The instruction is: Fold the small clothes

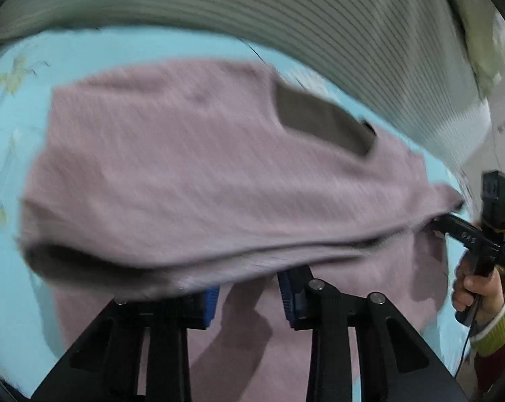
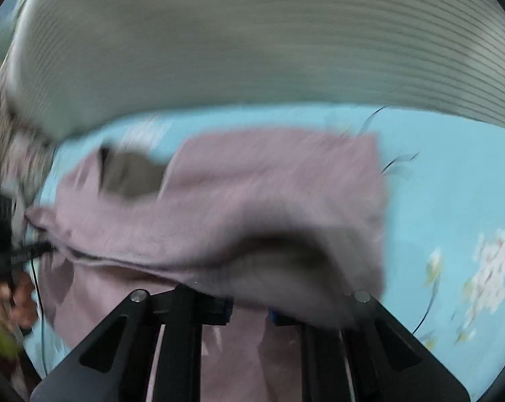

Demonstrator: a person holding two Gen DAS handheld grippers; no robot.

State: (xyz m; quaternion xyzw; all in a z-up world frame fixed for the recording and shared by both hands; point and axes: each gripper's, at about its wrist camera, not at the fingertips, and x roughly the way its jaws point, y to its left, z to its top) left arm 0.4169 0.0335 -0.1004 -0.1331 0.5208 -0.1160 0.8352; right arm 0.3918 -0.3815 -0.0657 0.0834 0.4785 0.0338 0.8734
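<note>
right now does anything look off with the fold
The pink garment is folded over unevenly: its near edge bulges up in a loose hump instead of lying flat on the blue sheet. Both views are motion-blurred, so finer creases can't be judged.

A light blue floral bedsheet (image 1: pixel 85 53) spreads below a grey striped cover (image 2: pixel 252 50) behind it.

Garment (image 1: pixel 199 167) lies on the sheet (image 1: pixel 14 127), with the striped bedding (image 1: pixel 286 10) behind it

Mauve knit garment (image 1: pixel 192 174) with a grey patch, folded double on the light-blue floral sheet (image 1: pixel 85 53)
</note>
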